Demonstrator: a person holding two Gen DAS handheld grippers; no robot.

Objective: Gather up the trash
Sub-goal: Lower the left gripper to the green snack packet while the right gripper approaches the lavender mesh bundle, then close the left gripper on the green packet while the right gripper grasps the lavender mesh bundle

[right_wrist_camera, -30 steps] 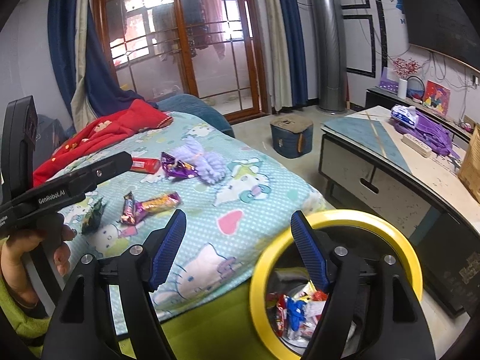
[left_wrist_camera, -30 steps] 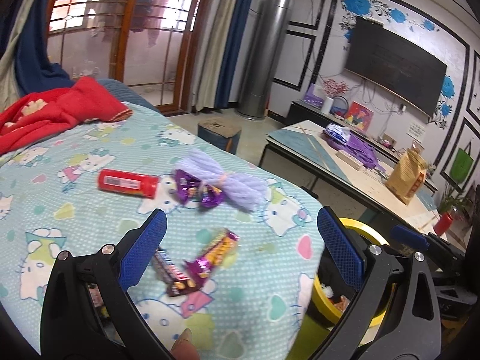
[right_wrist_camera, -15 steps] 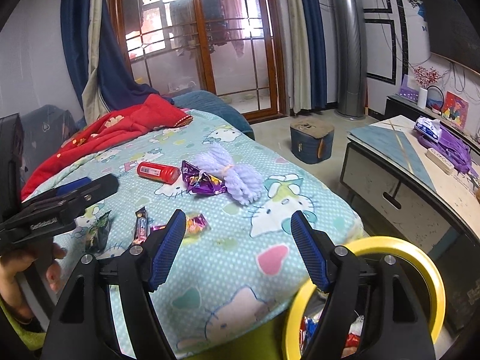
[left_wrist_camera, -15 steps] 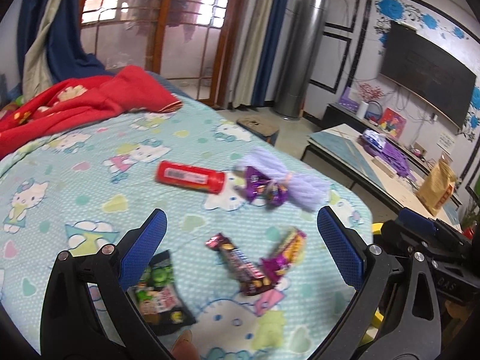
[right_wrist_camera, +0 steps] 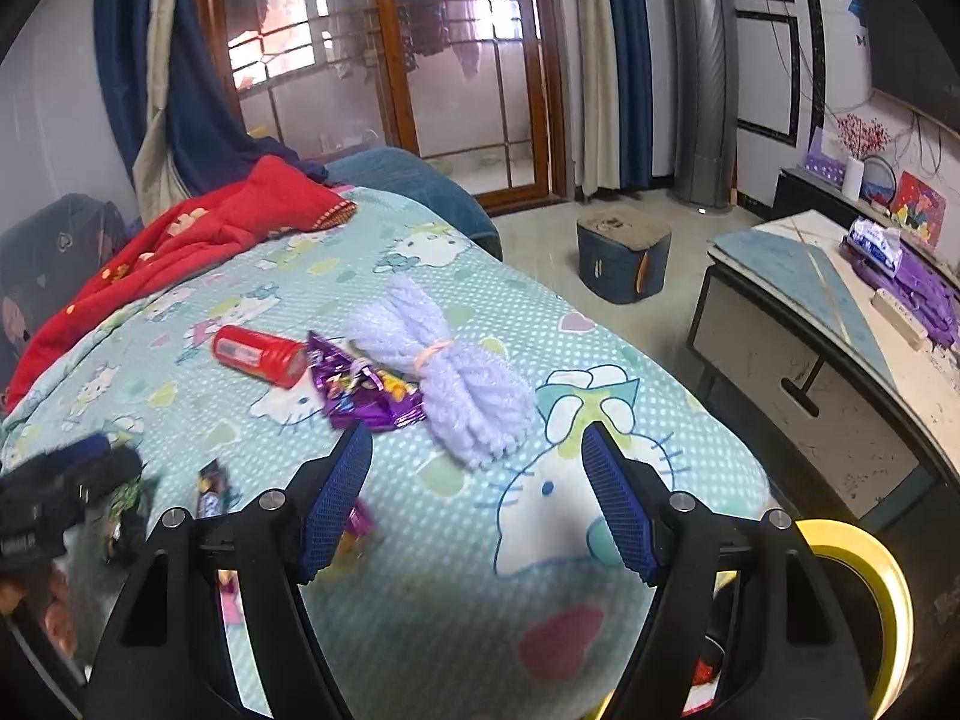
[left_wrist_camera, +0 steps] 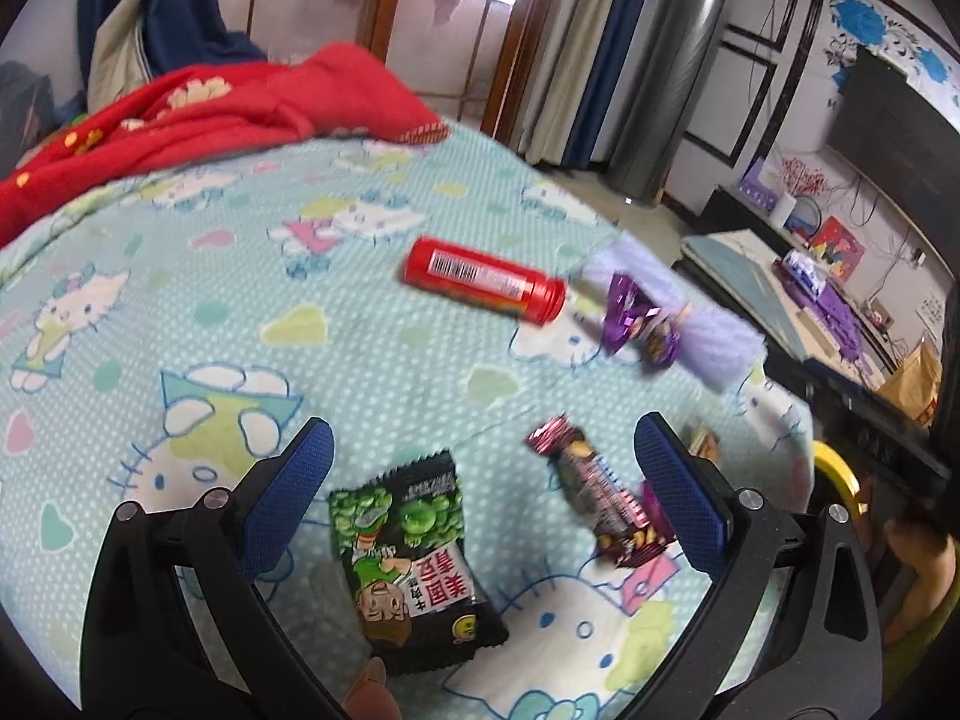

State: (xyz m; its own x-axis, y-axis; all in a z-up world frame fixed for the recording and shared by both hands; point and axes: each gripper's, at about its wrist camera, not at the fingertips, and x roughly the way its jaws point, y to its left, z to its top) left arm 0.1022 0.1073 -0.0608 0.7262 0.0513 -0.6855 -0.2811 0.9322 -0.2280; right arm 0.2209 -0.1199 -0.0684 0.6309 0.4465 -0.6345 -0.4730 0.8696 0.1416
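Left wrist view: your left gripper (left_wrist_camera: 480, 480) is spread wide and holds nothing. The green packet (left_wrist_camera: 414, 558) lies flat on the bedspread (left_wrist_camera: 360, 330) between the jaws, nearer the left one. The nut bar (left_wrist_camera: 600, 498) lies just beside the packet, close to the right jaw. Risk: closing from here may catch both wrappers, or push the bar away. A flat foil packet may also slide out, or you may pinch the cloth under it. The red tube (left_wrist_camera: 483, 285) lies beyond the packet and could roll if the cloth is tugged.

Right wrist view: your right gripper (right_wrist_camera: 477, 480) is also spread and empty, over bare cloth. The purple wrapper (right_wrist_camera: 366, 390) sits just beyond its left jaw, touching the yarn (right_wrist_camera: 456, 372). Risk: reaching for the wrapper may snag the yarn. The bin (right_wrist_camera: 864, 600) stands off the bed edge, on the far side of the gripper from the packet; a loose grip may drop trash short of it.
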